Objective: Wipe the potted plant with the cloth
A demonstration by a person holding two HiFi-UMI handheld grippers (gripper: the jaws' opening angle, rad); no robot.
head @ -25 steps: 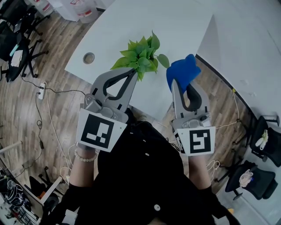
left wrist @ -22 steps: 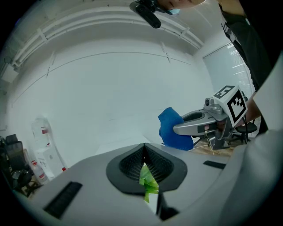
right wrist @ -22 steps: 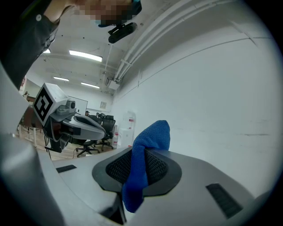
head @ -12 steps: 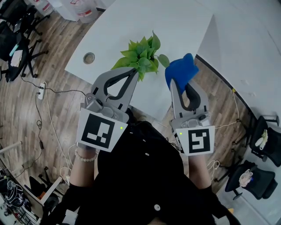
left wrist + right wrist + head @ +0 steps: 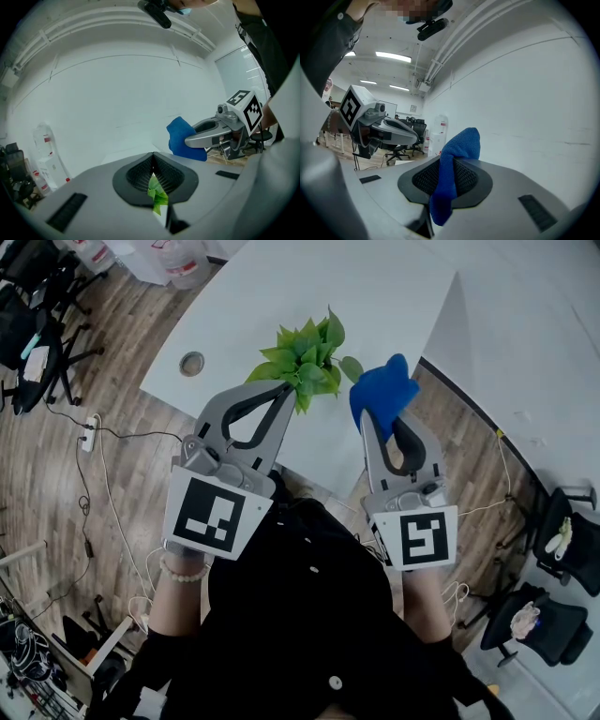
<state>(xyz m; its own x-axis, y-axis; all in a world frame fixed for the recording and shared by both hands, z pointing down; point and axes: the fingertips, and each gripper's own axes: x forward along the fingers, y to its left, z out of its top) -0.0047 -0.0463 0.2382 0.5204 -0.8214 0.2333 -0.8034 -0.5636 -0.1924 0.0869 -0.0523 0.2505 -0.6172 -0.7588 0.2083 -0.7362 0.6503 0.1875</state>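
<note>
On the counter's [image 5: 394,296] near edge the plant [image 5: 305,357] stays put; the right hand-held gripper [image 5: 368,420], clamped on the cloth [image 5: 382,392], has edged toward it. The left hand-held gripper [image 5: 285,390] pinches a leaf [image 5: 157,194]: hold it steady and wipe gently outward.

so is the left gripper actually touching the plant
Touching. The left gripper view shows the left gripper with its jaws closed on a green leaf of the potted plant.
</note>
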